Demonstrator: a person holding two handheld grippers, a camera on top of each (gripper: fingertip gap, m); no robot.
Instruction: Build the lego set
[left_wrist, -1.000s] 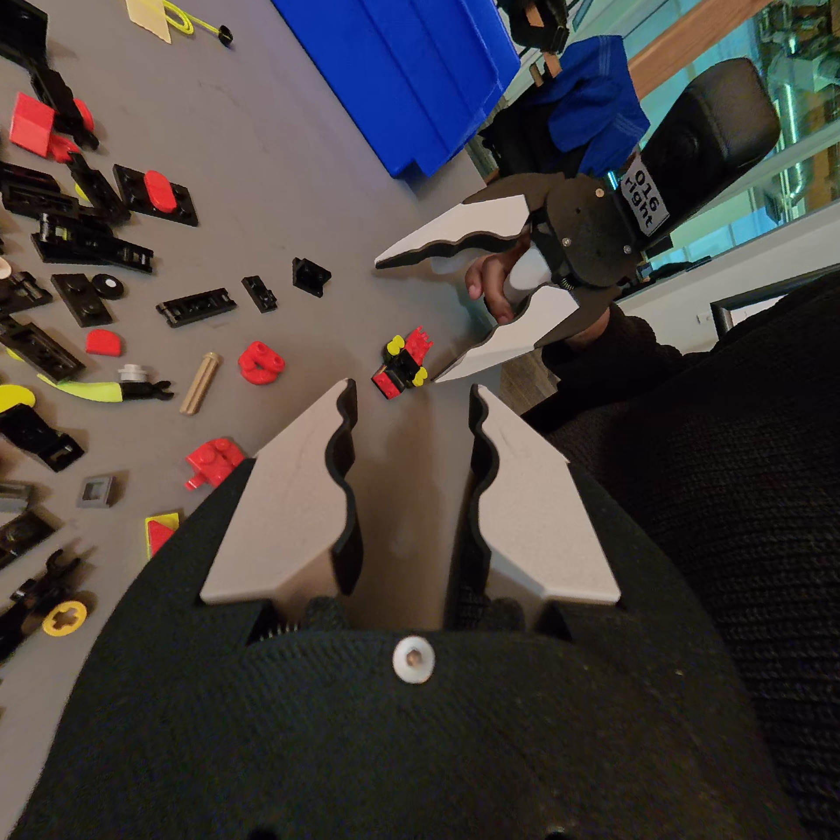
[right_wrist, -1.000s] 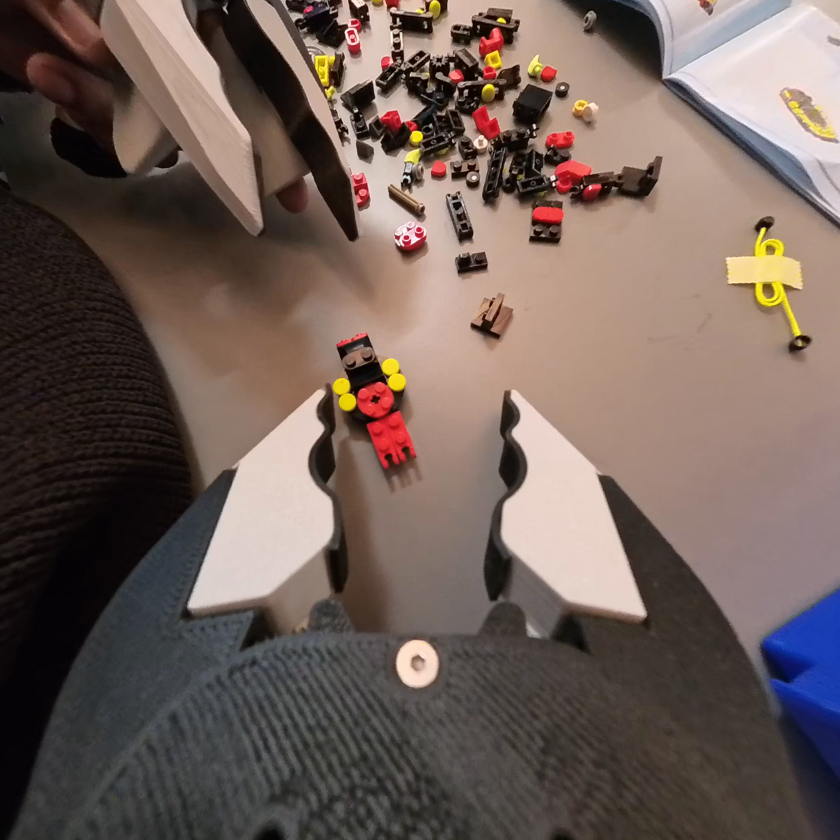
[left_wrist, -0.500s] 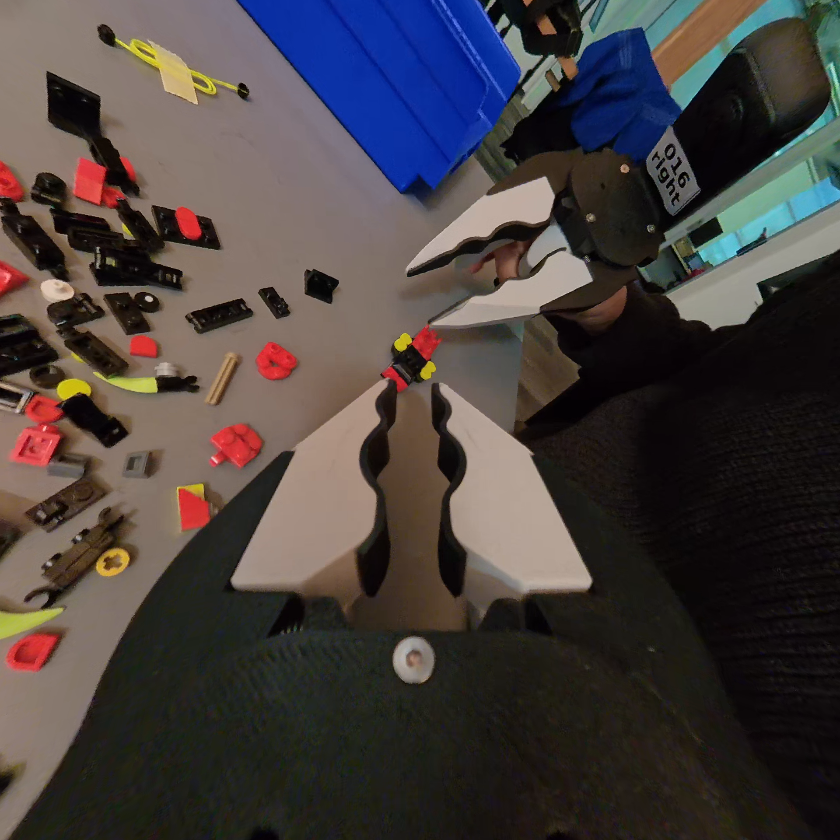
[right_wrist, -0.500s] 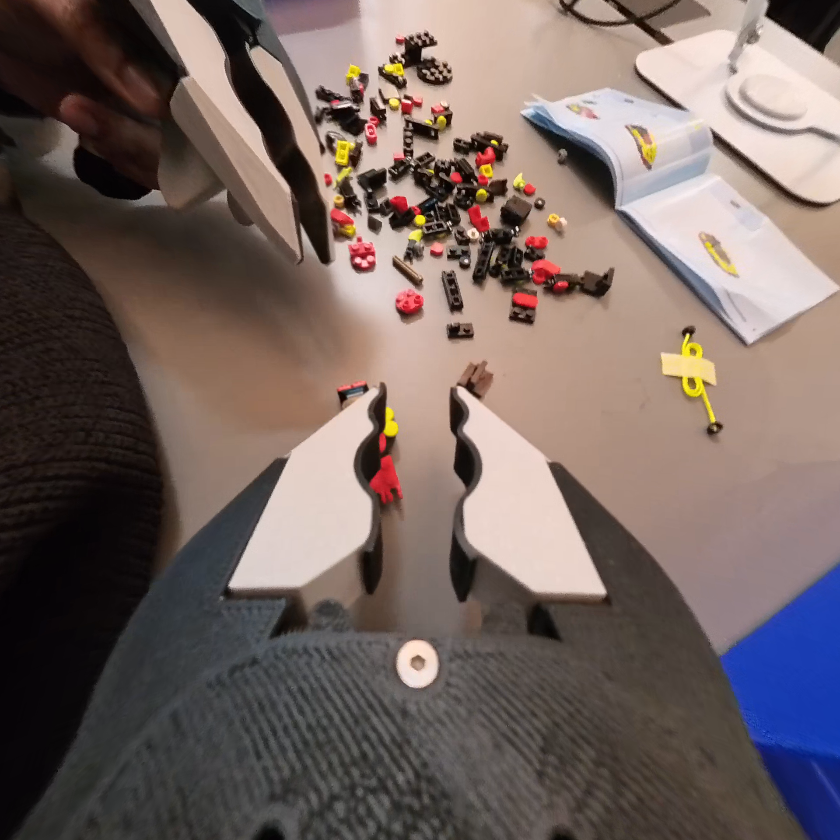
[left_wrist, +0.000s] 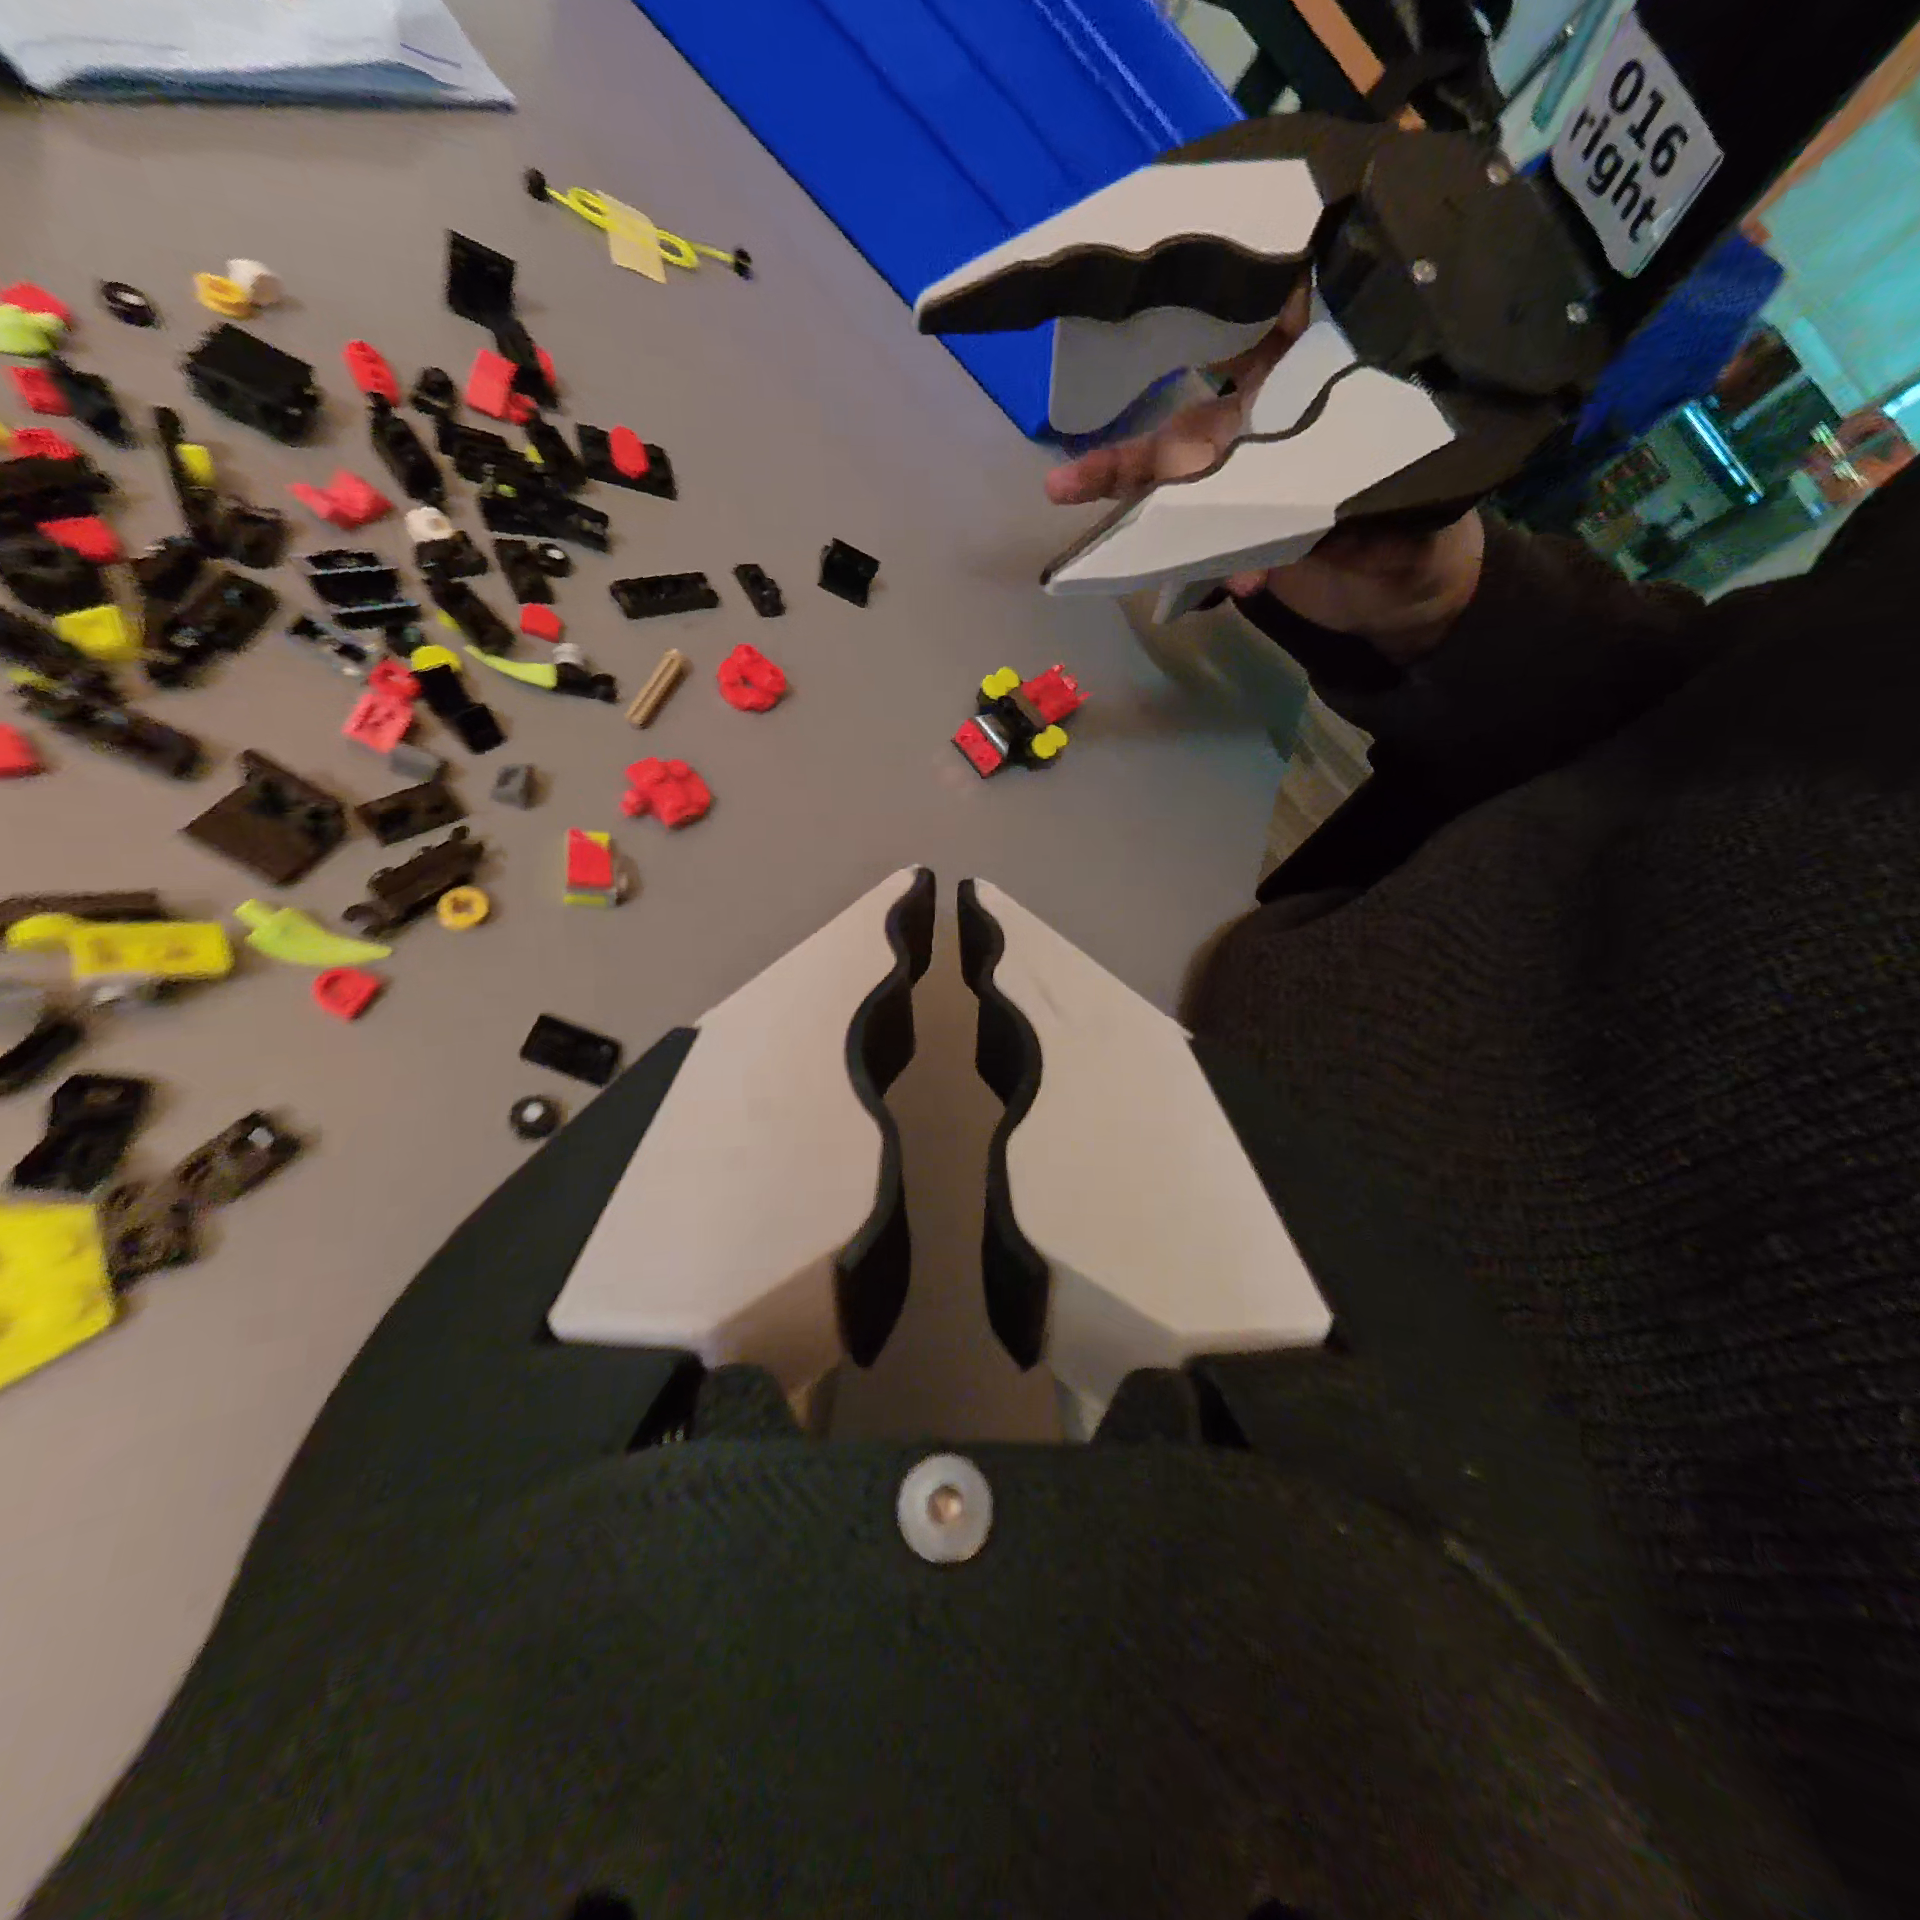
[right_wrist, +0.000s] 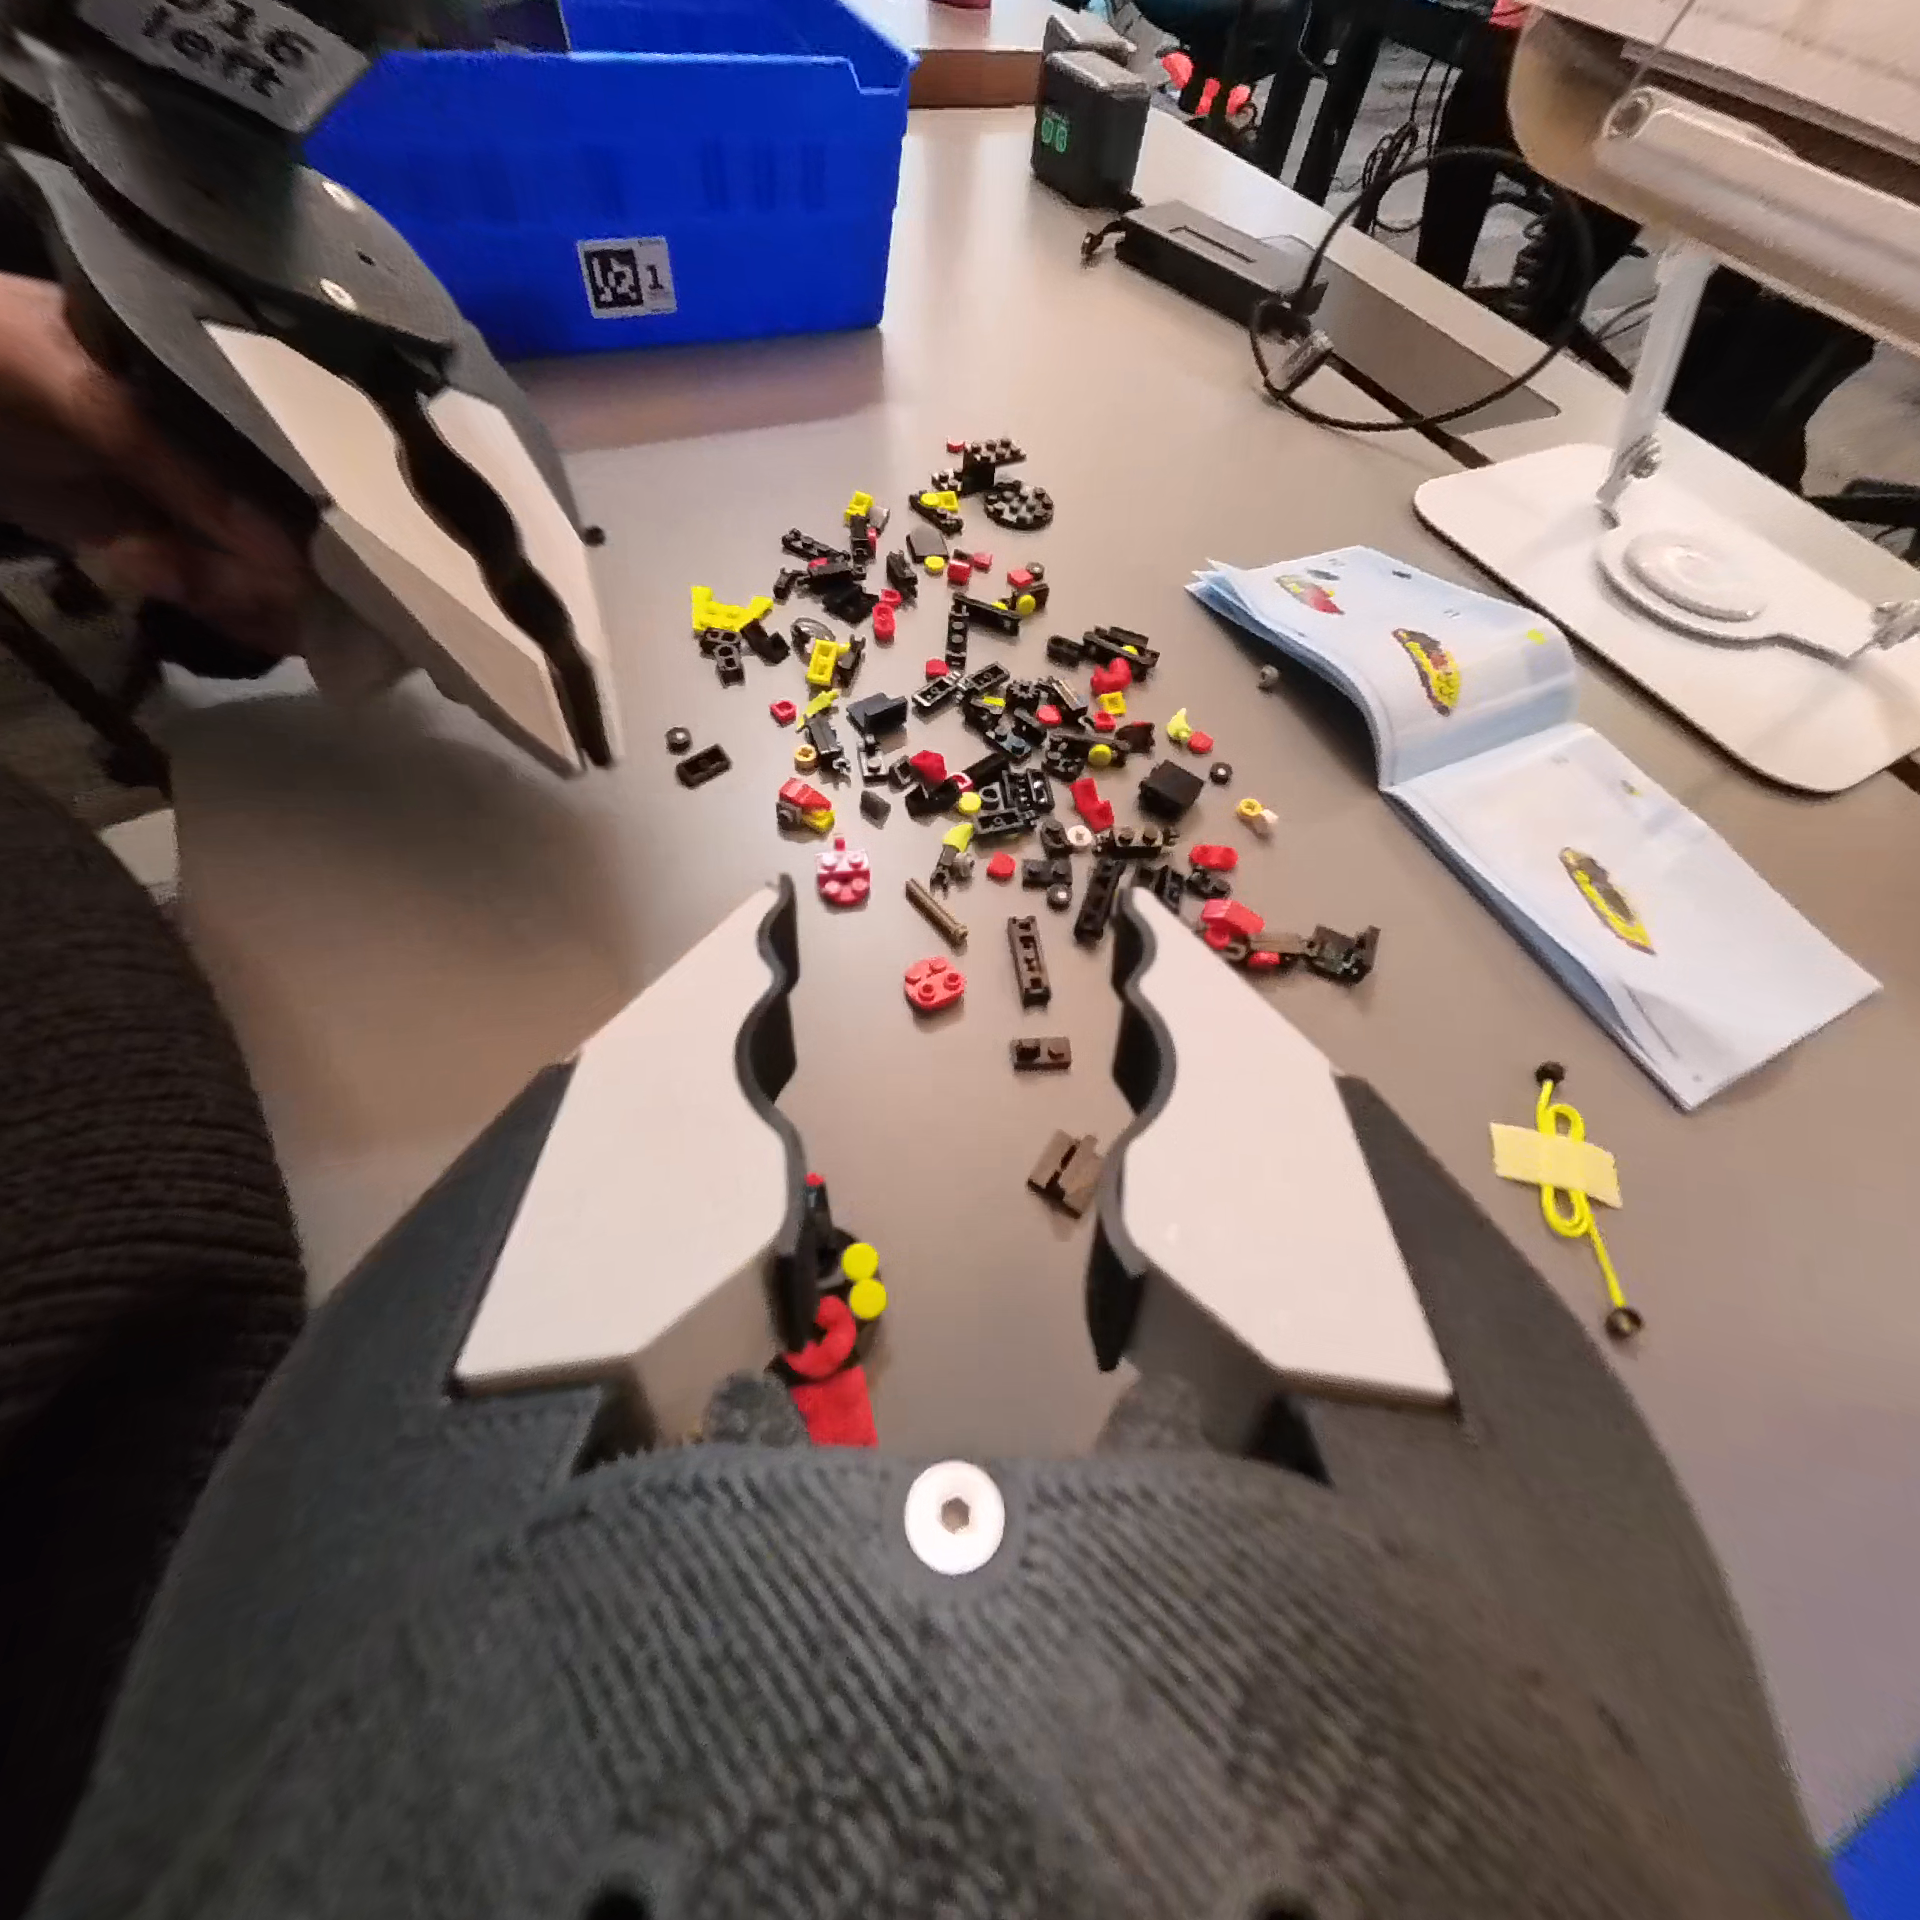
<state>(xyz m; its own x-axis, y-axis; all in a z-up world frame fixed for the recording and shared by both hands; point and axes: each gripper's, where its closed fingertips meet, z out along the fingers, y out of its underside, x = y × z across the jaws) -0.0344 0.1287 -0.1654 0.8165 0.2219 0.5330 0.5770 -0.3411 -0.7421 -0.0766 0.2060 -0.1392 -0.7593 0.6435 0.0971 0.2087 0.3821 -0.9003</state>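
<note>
Both grippers have pulled back from the small red-and-black build (left_wrist: 1020, 719); left gripper (left_wrist: 943, 896) nearly closed, empty; right gripper (right_wrist: 954, 914) spread wide, empty; next piece wanted.

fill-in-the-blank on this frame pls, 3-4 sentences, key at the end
1. The left gripper has its fingertips nearly ____, with nothing between them.
2. The right gripper is ____ and holds no piece.
3. The small red, black and yellow assembly rests on the grey ____.
4. The open instruction booklet lies beside the pile of loose bricks, in front of a white ____ base.

Missing words: closed; open; table; stand
</note>
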